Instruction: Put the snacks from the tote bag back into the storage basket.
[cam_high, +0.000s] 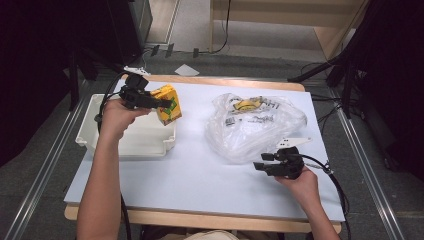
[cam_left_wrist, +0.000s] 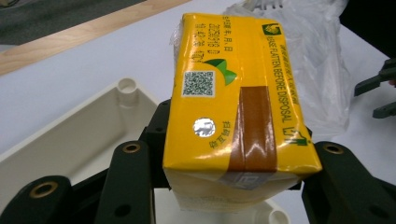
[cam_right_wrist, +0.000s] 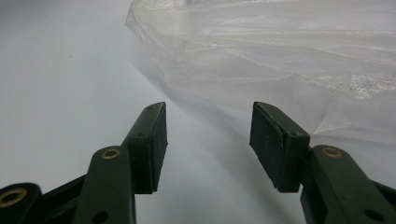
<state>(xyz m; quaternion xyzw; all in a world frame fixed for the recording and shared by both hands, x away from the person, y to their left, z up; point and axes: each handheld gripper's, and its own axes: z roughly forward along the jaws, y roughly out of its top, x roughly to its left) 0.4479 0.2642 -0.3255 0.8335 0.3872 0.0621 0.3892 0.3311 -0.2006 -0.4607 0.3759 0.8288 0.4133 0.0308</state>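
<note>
A yellow drink carton (cam_high: 167, 104) with green print and a brown stripe hangs above the right end of the white tray (cam_high: 100, 131), held by my left gripper (cam_high: 162, 103). In the left gripper view the carton (cam_left_wrist: 236, 98) sits between the two black jaws, which press on its sides. My right gripper (cam_high: 260, 162) rests low over the table near the front right, jaws apart with nothing between them. Its fingertips (cam_right_wrist: 154, 128) point at the edge of a crumpled clear plastic bag (cam_right_wrist: 289, 60), a short way off it.
The clear plastic bag (cam_high: 252, 122) lies at the table's middle right with a yellow item and printed packets inside. The white tray (cam_left_wrist: 70, 140) stands at the left edge. The table (cam_high: 200, 175) has a wooden rim; floor rails run along both sides.
</note>
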